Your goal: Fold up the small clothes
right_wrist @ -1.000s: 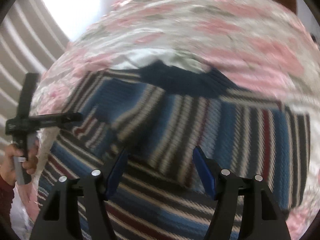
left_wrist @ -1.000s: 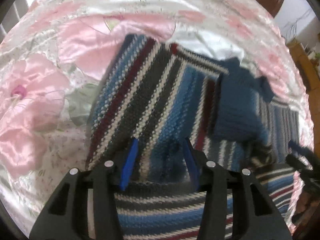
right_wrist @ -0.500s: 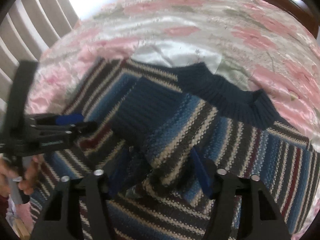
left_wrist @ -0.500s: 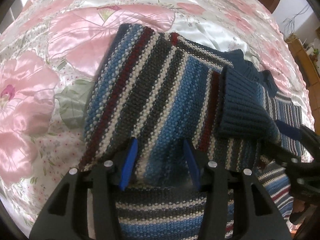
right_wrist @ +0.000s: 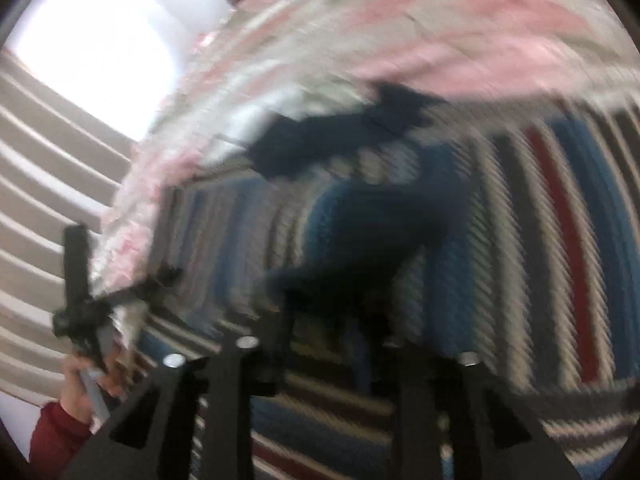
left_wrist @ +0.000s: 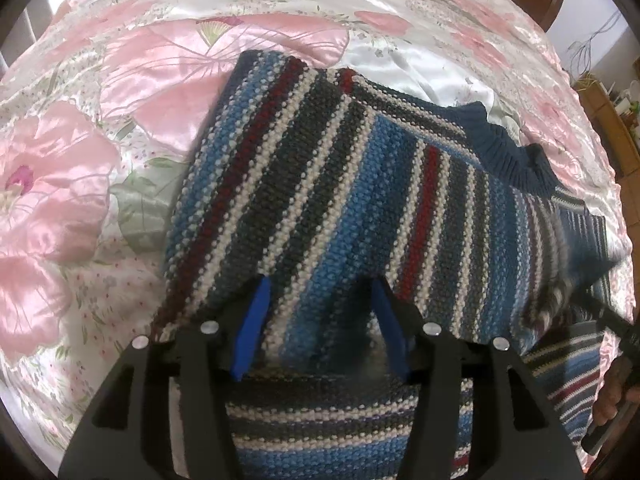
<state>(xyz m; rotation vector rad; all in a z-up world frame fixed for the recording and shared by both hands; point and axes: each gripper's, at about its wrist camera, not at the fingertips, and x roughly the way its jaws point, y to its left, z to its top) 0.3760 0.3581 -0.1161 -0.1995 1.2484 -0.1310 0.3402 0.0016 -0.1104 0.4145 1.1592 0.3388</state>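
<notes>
Light: soft daylight, bright and even.
Glare: satin bedspread (left_wrist: pixel 248 92) shines white; window (right_wrist: pixel 92 48) is blown out.
Blur: left wrist view sharp; right wrist view heavily motion-smeared.
Edges: fisheye curvature, dark corners.

A striped knit sweater (left_wrist: pixel 340 184) is spread over the pink floral satin bedspread (left_wrist: pixel 120 128), navy ribbed collar (left_wrist: pixel 508 152) up at 2 o'clock. The left gripper (left_wrist: pixel 318 312) is parked at 6 o'clock, blue pads (left_wrist: pixel 252 328) spread apart, sweater fabric seen between them.
</notes>
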